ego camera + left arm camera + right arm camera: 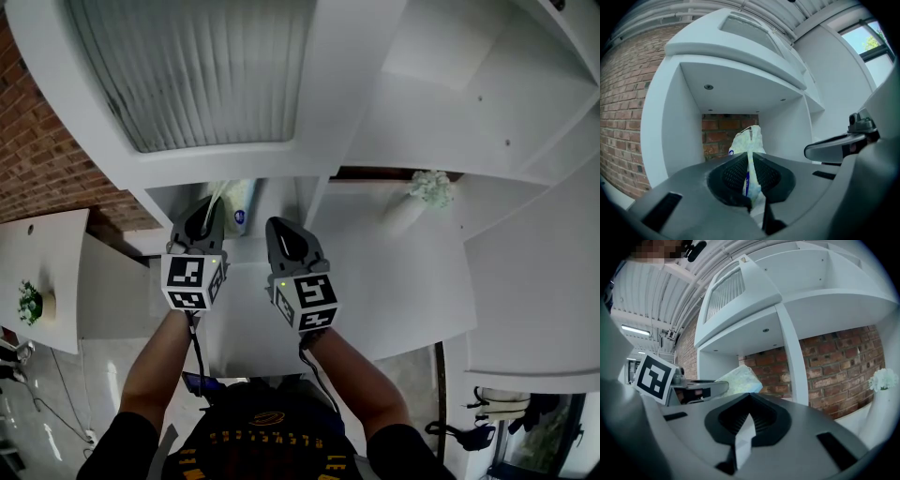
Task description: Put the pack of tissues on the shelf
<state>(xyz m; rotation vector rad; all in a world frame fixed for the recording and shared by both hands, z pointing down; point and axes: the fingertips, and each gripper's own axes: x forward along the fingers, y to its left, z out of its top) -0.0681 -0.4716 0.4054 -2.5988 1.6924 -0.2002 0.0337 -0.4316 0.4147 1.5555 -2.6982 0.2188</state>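
Pack of tissues (747, 140) first: it sticks out straight ahead of the left gripper (750, 161), pinched by its near seam. The jaws are drawn close on that thin plastic edge. From there the pack runs away from the gripper along the line of the jaws, standing on its narrow side. Its far end rises a little against the brick at the back of the shelf (677, 136) opening.

So the pack is already pointing into the compartment, end first, with the side walls well clear to either side of it. The gripper's own body hides the underside, so I can't tell whether it touches the shelf floor yet.

The right gripper (749, 416) sits just to the right of the left one and a touch further back. Its jaws are closed together with nothing between them. From it, the pack (739, 378) lies ahead and to the left, beyond the other gripper.

From above, both grippers are side by side at the mouth of the compartment, with the pack (239, 211) just past the left gripper (208, 217).

To my eye the left hand is the one doing the job. What's left is a push forward and down along the pack's own length, then letting go, with the right gripper (281, 230) only standing by.
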